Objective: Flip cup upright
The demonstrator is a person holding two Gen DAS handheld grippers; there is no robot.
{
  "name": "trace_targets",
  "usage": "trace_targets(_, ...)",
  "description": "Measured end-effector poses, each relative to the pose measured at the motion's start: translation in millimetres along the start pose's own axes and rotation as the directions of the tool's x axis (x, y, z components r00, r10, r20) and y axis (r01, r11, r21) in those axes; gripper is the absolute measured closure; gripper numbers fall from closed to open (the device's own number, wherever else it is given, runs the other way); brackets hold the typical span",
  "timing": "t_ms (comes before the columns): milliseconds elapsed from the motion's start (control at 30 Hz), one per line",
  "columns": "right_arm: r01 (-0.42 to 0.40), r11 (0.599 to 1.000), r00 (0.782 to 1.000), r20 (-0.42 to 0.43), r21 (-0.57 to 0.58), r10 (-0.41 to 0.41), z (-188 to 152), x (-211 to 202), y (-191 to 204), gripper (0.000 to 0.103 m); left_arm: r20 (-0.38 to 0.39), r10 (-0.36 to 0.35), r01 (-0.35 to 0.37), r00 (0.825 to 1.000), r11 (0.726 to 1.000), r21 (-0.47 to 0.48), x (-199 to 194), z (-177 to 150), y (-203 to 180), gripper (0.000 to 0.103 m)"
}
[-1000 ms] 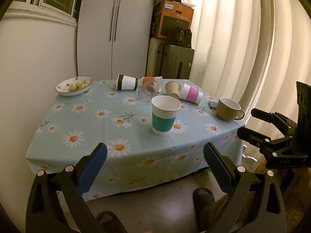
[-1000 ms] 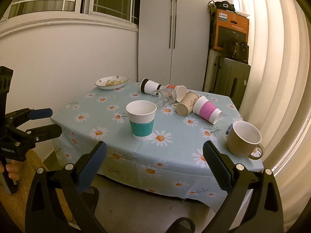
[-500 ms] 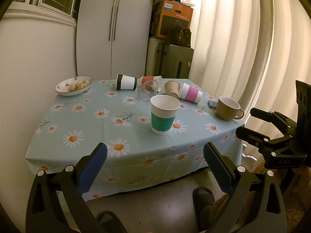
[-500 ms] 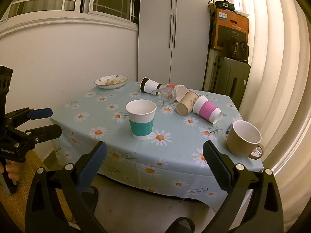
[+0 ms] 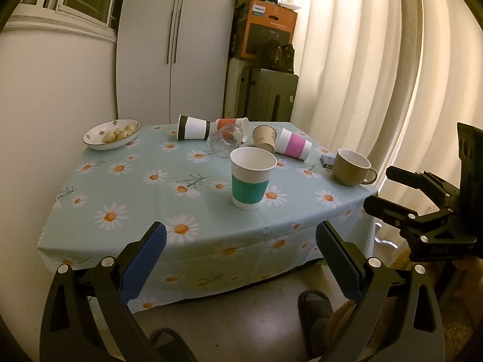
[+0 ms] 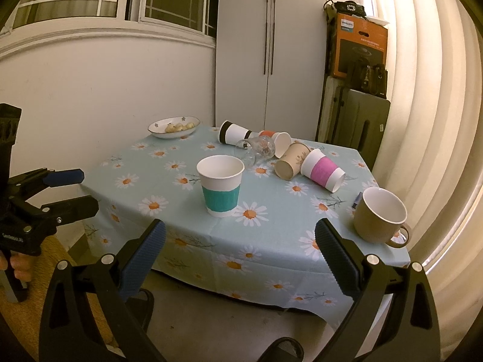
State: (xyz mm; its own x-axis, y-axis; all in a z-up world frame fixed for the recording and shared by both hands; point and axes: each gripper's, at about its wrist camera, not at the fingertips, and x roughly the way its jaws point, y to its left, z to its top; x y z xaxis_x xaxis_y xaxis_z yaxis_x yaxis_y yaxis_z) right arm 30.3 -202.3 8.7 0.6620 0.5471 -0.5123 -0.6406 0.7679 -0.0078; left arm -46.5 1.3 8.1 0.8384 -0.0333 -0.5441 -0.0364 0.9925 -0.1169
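A teal-banded paper cup (image 5: 252,178) (image 6: 220,190) stands upright near the table's front. Behind it several cups lie on their sides: a black-banded one (image 5: 193,127) (image 6: 235,132), an orange one (image 5: 232,124) (image 6: 279,141), a clear glass (image 5: 227,140) (image 6: 256,149), a tan one (image 5: 265,138) (image 6: 291,161) and a pink-banded one (image 5: 294,144) (image 6: 323,170). My left gripper (image 5: 241,252) and right gripper (image 6: 240,249) are both open and empty, held off the table's front edge. Each also shows in the other's view, the right gripper (image 5: 392,191) and the left gripper (image 6: 78,191).
A brown mug (image 5: 351,167) (image 6: 380,218) stands upright at the table's right edge by a small dark object (image 5: 327,160). A bowl of food (image 5: 111,134) (image 6: 174,126) sits at the back left. The daisy tablecloth (image 5: 135,187) covers the table. Curtains hang on the right, a wall on the left.
Both grippers have stayed nearly still, with only a slight drift of the view. Nothing on the table has moved.
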Motion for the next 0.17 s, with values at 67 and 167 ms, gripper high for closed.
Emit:
trace_targets(67,-0.001,1.0,1.0,0.0,0.0,0.001,0.2,-0.1,0.2,0.005,0.0,-0.001,0.001,1.0,1.0,-0.001,0.9,0.3,0.2,0.007)
trace_targets(167,0.0,1.0,1.0,-0.002,-0.001,0.0,0.2,-0.1,0.3,0.005,0.001,0.0,0.0,1.0,1.0,0.0,0.9,0.4,0.1,0.007)
